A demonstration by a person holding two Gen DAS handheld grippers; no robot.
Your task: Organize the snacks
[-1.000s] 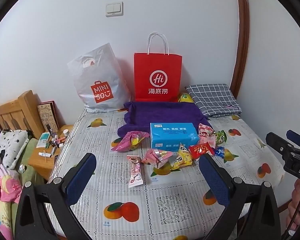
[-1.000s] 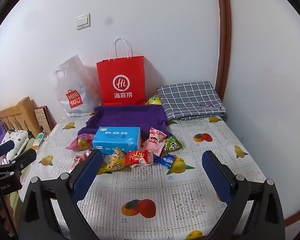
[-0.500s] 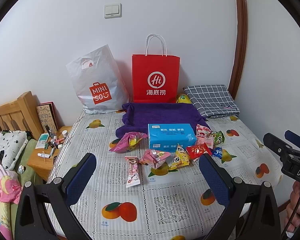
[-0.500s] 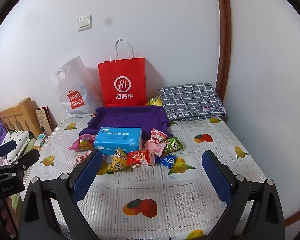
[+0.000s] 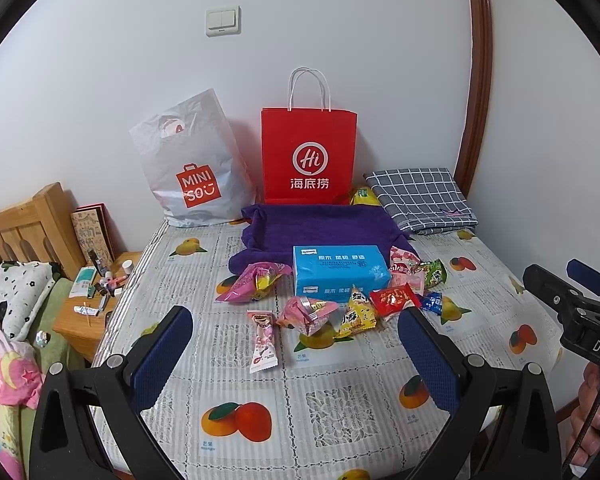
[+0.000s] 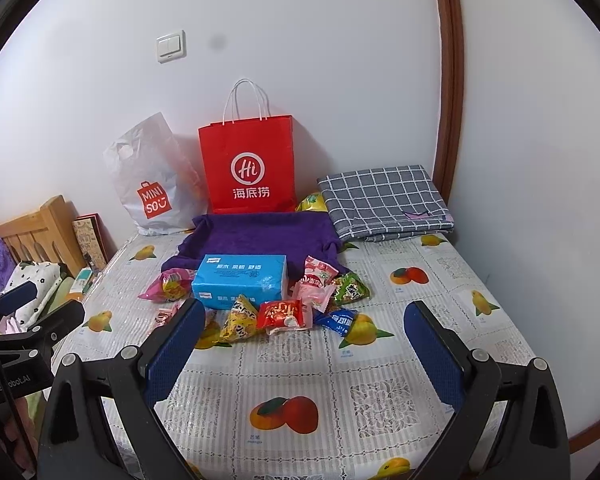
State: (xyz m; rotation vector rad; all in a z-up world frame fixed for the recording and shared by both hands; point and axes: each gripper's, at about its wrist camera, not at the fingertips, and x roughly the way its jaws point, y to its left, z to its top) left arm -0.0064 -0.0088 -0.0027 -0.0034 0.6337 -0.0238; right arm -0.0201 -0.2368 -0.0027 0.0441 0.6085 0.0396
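A white-walled corner, and pushed into it a table [image 5: 340, 420] under a fruit-print plastic cover, with a wooden bedhead and a cluttered little nightstand off to its left. Against the back wall lean a red paper bag [image 5: 309, 156] and a white Miniso bag [image 5: 192, 172], upright as if parked there out of the way; a folded checked cloth [image 5: 420, 200] sits in the corner. The snacks [image 5: 332, 308] lie in a loose heap mid-table, strewn around the front and sides of a blue tissue pack [image 5: 340, 272] that rests on the edge of a purple towel [image 5: 320, 228]. One pink stick packet [image 5: 263, 340] has strayed nearest the front. Both tools hang short of the heap, touching nothing: the left gripper [image 5: 296, 356] and the right gripper [image 6: 306, 354] each have their jaws spread wide and empty, likely readied for a first pick. Nothing looks sorted yet.
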